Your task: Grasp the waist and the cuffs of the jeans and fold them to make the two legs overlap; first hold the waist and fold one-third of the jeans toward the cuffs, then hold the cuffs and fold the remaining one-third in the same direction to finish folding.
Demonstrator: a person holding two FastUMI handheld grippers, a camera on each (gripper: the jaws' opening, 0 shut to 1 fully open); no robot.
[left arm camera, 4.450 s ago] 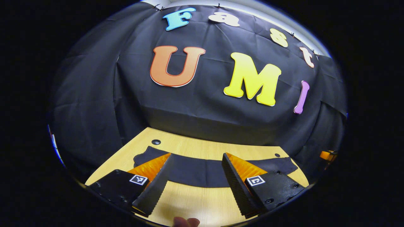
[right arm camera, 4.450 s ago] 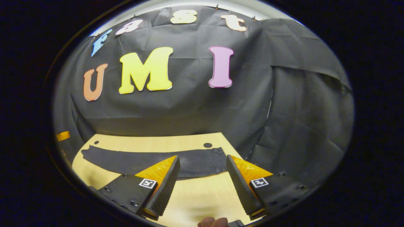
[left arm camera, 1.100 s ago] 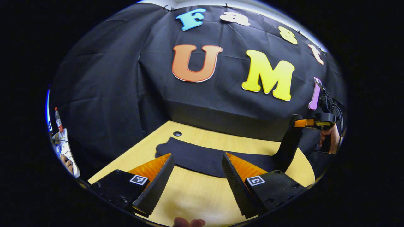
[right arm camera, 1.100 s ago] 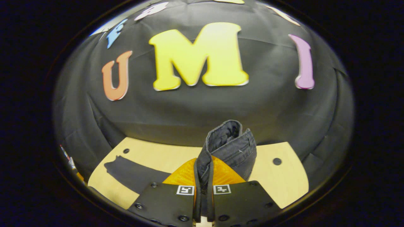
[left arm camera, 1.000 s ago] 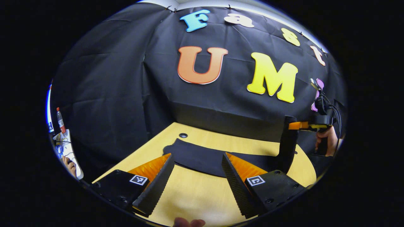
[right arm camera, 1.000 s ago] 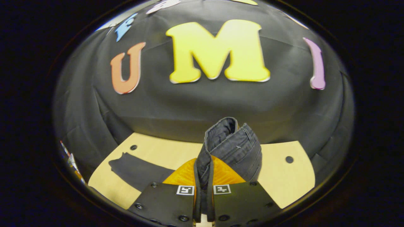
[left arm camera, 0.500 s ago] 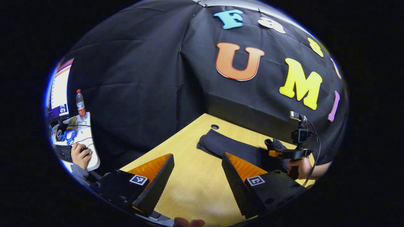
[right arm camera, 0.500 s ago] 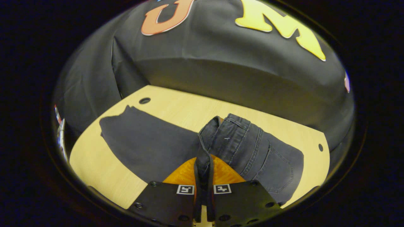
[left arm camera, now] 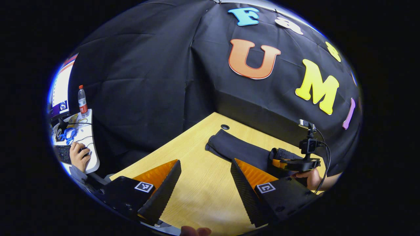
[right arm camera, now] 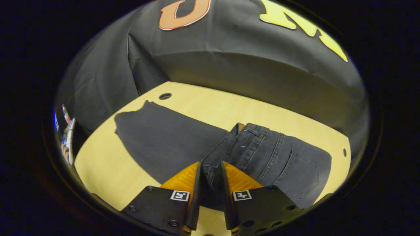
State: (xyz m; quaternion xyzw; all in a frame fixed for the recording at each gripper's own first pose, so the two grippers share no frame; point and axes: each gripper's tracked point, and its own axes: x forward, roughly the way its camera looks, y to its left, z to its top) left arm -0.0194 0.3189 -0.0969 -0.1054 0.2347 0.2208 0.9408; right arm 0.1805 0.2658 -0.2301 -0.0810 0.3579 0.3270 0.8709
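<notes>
Waist of the jeans [right arm camera: 262, 154] now laid down over the legs, just ahead of the right gripper [right arm camera: 210, 183], fingers loosening around the band (half a second back, clamped tight). Left gripper [left arm camera: 205, 183] wide, empty, cuffs [left arm camera: 215, 144] beyond: first third-fold seemingly done.

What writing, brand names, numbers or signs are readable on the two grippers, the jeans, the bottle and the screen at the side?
No readable text.
left gripper: square black-and-white code tags, a pattern, no words.
right gripper: the same kind of tags, no words.
jeans: no tag or brand visible.
bottle: label too small to read.
screen: too small and blurred.
</notes>
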